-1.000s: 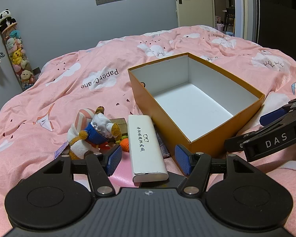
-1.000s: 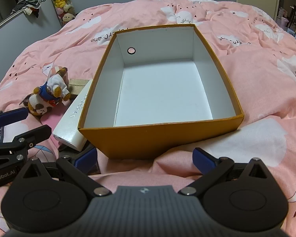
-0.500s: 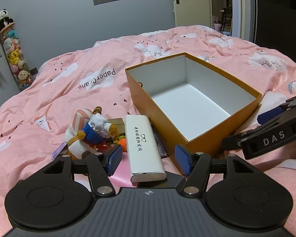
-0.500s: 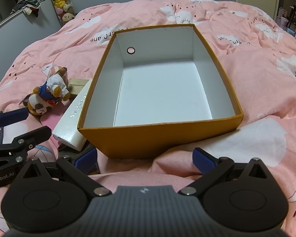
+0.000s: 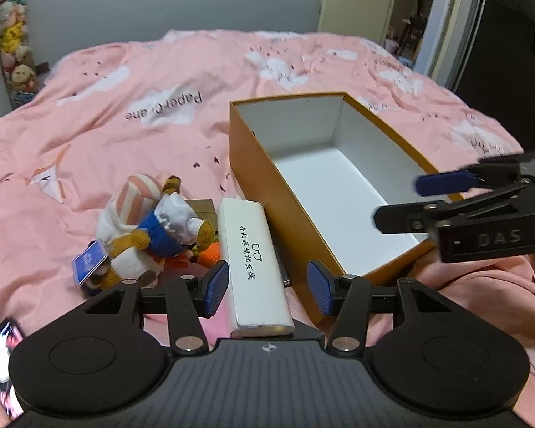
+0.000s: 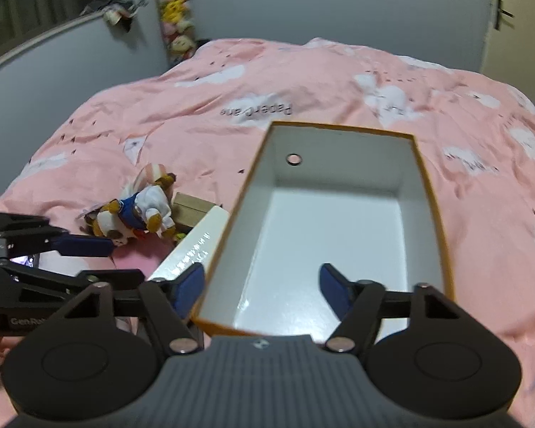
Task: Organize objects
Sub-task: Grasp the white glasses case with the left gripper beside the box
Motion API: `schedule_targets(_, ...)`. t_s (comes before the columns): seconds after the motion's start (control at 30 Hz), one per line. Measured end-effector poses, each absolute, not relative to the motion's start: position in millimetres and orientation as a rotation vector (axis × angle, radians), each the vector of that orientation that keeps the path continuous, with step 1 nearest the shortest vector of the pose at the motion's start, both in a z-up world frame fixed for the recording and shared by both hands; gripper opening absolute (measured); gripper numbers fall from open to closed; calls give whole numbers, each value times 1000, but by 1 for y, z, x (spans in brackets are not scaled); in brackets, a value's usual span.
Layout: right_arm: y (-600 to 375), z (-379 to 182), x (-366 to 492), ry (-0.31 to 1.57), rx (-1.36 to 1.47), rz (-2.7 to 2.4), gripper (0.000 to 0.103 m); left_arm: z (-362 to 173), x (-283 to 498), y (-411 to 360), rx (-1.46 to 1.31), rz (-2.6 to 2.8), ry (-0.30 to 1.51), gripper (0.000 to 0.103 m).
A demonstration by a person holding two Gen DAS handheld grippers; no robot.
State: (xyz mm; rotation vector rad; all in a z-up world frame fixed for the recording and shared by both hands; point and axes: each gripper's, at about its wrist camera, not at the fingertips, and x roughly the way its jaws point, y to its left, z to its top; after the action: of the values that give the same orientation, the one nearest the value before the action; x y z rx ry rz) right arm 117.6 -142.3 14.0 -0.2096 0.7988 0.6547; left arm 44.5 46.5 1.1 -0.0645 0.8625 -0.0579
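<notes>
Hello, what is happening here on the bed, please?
A person with two handheld grippers is tidying things on a pink bedspread. The open left gripper straddles a long white glasses case lying beside an empty orange cardboard box. The open right gripper hovers over the box's near corner. A small plush dog waits nearby.

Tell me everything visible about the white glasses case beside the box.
The white rounded oblong glasses case, smooth and hard-looking, bears black characters and a small glasses icon on top. It lies flat and closed on the pink bedspread, alongside the orange cardboard box, its near end between the open left tongs, untouched.
</notes>
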Motion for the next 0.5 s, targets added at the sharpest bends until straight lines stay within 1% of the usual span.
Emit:
schedule_targets(0.07,-131,9,128,822,-227,667,63,-4,55,43,-22,-62,883,64)
schedule_targets(0.1,-127,6,133,836,-229,667,58,-7,59,41,2,-66,893,64)
schedule_targets(0.13,-124,2,139,852,-225,669,56,-11,65,39,26,-74,904,65)
schedule_targets(0.27,-119,-6,158,886,-193,665,56,-29,82,33,77,-61,954,66)
schedule_targets(0.4,-119,-15,169,918,-157,680,61,-45,93,29,135,-84,1020,67)
schedule_targets(0.5,-119,-25,176,954,-127,683,61,-53,100,31,137,-98,1065,69)
